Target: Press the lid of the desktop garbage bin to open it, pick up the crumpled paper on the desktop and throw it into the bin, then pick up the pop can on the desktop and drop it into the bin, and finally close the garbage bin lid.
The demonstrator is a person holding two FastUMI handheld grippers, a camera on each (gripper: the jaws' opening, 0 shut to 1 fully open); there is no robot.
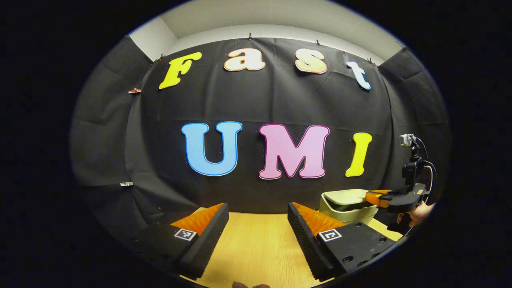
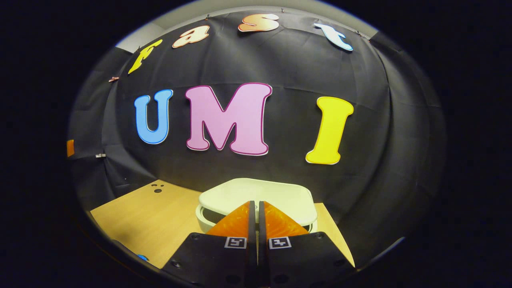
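On the wooden surface [image 2: 152, 216] we see the garbage bin [image 2: 256, 200] near the booth wall, lid down; our right claw [image 2: 255, 208] is closed, tips at the lid; our left claw [image 1: 258, 208] hovers wide, holding nothing.

A pale wooden desktop [image 2: 152, 216] carries the garbage bin [image 2: 256, 198] near its back edge.

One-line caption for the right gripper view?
Right gripper, fingers shut together, poised over the pale bin lid on the wooden desktop.
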